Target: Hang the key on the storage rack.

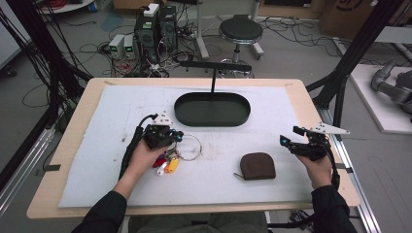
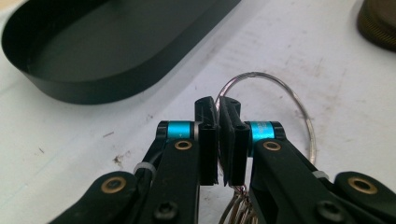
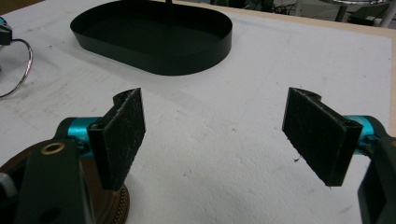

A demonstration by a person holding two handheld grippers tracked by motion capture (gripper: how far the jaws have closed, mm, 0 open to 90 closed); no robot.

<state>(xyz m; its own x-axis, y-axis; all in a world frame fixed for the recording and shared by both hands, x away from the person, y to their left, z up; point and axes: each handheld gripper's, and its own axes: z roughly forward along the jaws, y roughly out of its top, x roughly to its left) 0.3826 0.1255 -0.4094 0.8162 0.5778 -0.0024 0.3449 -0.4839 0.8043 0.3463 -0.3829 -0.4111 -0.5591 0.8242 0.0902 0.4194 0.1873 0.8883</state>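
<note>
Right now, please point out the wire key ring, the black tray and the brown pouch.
wire key ring point(image 2: 306, 116), left gripper view, right arc of loop
black tray point(image 1: 212, 120), high view, front wall
brown pouch point(image 1: 258, 165), high view, top middle

thin silver wire key ring point(image 2: 280, 88) pinched upright at its near side, red and orange tags point(image 1: 166, 166) hanging beneath

We find no readable text, label, brand, number or sign. The cardboard box point(image 1: 340, 12) at the top right of the high view carries a dark print, cut off by the edge and too blurred to read. The computer towers point(image 1: 155, 29) on the floor behind the bench point(image 1: 73, 126) show no legible marking. We read nothing on the colored key tags point(image 1: 167, 166) either; too small.
</note>
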